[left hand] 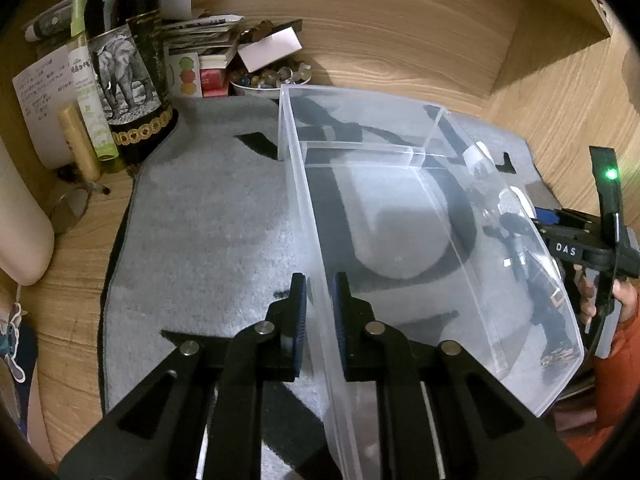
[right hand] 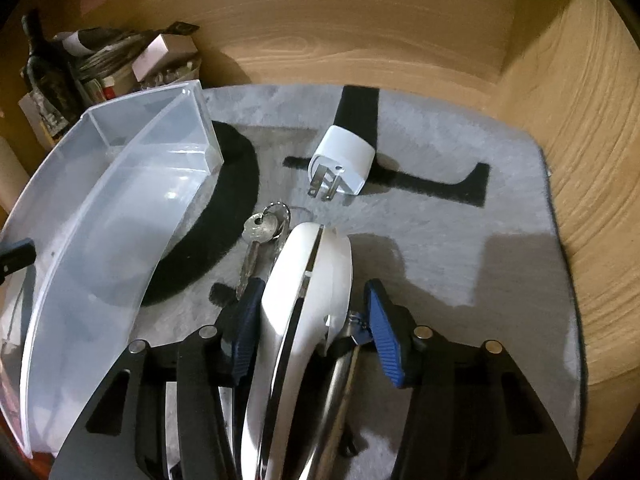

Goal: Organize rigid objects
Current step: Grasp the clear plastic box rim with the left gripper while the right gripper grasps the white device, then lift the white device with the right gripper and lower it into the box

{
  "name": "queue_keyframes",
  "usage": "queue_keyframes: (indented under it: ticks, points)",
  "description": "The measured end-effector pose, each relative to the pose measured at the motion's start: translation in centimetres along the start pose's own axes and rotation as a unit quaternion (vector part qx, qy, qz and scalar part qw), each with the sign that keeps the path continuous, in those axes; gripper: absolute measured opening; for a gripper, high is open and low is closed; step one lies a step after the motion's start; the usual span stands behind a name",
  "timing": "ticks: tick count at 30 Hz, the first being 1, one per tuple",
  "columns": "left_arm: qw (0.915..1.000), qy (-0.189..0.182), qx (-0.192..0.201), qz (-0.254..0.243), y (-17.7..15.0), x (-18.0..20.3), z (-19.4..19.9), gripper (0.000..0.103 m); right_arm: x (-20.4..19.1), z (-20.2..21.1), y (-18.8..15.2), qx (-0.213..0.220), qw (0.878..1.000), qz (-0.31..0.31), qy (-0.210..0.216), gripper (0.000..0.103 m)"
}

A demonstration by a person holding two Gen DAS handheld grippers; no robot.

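the clear plastic bin [left hand: 400,216] is sitting on the mat, a thin-walled, smooth, see-through box with a divider wall across its far end. its near side wall is running straight between the ribbed blue pads [left hand: 299,312] of the left gripper [left hand: 320,312]; the jaws are standing narrowly apart on either side of that wall, and whether they are actually pinching it cannot be told.

in the right wrist view the same bin [right hand: 100,216] is lying to the left of the right gripper [right hand: 310,320]. a glossy white oval object with a chrome seam [right hand: 308,280] is sitting between the right gripper's blue ridged pads [right hand: 384,340]; the left pad is resting against its side while the right pad is standing clear of it, so the jaws are spread and are not clamping. just ahead of the left finger, a bunch of flat silver keys on a ring [right hand: 262,232] is lying touching the white object's tip. farther ahead, a white blocky plug adapter [right hand: 344,160] with metal prongs is lying on its side.

everything is resting on a fuzzy grey mat with black shapes [right hand: 460,240], spread over a wood-grain surface [left hand: 400,32]. far left of the left gripper, a dark bottle with an elephant label [left hand: 124,64] is standing upright beside stacked papers and small boxes [left hand: 204,40] and a bowl of marbles [left hand: 268,80].
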State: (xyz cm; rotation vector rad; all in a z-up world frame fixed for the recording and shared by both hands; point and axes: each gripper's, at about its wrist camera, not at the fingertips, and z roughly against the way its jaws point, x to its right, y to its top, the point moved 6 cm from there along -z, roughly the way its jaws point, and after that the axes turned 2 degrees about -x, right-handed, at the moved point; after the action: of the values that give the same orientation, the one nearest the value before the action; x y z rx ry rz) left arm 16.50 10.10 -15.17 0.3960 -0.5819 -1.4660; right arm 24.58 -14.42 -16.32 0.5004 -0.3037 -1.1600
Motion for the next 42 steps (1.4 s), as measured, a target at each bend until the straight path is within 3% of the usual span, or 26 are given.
queue_keyframes:
  ticks: [4, 20, 33, 42]
  points:
    - [1.0, 0.002, 0.0, 0.0, 0.0, 0.1, 0.0, 0.013, 0.1, 0.4, 0.2, 0.005, 1.0, -0.008, 0.007, 0.039]
    - [1.0, 0.007, 0.002, -0.001, 0.1, 0.1, 0.1, 0.012, 0.0, 6.0, 1.3, 0.094, 0.996, -0.005, -0.006, 0.039]
    - [0.9998, 0.012, 0.013, 0.0, 0.1, 0.2, 0.5, 0.011, -1.5, 12.3, 3.2, 0.184, 0.983, 0.008, -0.004, 0.036]
    - [0.9997, 0.01, 0.024, 0.001, 0.3, 0.1, 1.0, 0.011, -5.2, 15.9, 4.7, 0.233, 0.971, 0.037, 0.033, 0.036]
